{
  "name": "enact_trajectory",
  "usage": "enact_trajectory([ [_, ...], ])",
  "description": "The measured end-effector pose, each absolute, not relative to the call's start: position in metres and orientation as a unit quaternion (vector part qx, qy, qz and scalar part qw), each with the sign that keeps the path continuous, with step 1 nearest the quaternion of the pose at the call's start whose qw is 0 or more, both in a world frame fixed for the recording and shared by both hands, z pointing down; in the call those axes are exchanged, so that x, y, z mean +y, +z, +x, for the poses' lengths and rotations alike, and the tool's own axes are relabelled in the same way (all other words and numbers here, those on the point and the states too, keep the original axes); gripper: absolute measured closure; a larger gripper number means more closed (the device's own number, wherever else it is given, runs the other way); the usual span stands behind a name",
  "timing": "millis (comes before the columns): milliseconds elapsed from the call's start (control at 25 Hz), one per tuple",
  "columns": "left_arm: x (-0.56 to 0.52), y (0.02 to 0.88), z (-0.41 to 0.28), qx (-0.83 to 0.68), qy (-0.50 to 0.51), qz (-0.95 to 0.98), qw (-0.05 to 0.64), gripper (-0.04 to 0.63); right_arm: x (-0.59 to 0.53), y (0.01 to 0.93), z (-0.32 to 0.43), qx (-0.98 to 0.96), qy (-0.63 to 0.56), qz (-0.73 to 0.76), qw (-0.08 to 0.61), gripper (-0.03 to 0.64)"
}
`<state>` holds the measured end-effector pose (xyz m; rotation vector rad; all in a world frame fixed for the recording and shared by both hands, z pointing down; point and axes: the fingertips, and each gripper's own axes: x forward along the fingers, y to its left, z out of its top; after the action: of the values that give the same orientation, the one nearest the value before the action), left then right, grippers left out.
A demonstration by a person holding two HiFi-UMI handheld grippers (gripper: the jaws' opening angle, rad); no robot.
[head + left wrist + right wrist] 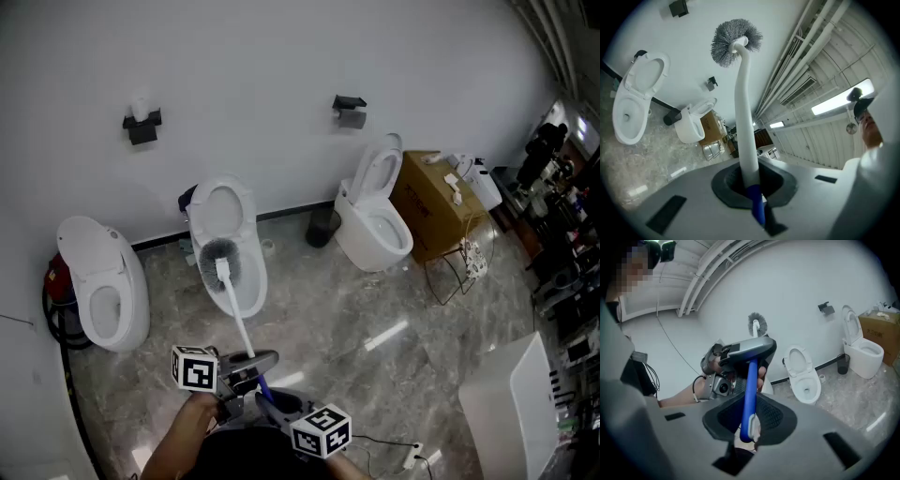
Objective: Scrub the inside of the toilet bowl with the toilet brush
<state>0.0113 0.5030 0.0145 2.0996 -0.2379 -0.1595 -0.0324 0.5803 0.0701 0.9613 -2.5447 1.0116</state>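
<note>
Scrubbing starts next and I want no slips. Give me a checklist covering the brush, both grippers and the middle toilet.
1. Left gripper shut on the brush handle: ok.
2. Right gripper shut on the handle's blue end: ok.
3. Middle toilet open, lid up: ok.
4. Brush head inside the bowl: not ok. The left gripper view shows it in the air, apart from the toilet.
5. Water in the bowl: cannot tell.
</note>
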Motion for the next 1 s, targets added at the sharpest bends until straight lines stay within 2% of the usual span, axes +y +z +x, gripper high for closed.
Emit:
enact_trajectory([
  [520, 0.51, 0.013, 0.0, -0.091, -0.081, 0.861, 0.493, 0.592, 0.588, 0.066, -0.046, -0.871, 0.348, 0.328, 0.11, 0.551],
  [1000, 0.518, 0.018, -0.063, -0.09, -0.08, 0.86, 0.495, 0.592, 0.597, 0.069, -0.111, -0.87, 0.354, 0.324, 0.114, 0.551],
])
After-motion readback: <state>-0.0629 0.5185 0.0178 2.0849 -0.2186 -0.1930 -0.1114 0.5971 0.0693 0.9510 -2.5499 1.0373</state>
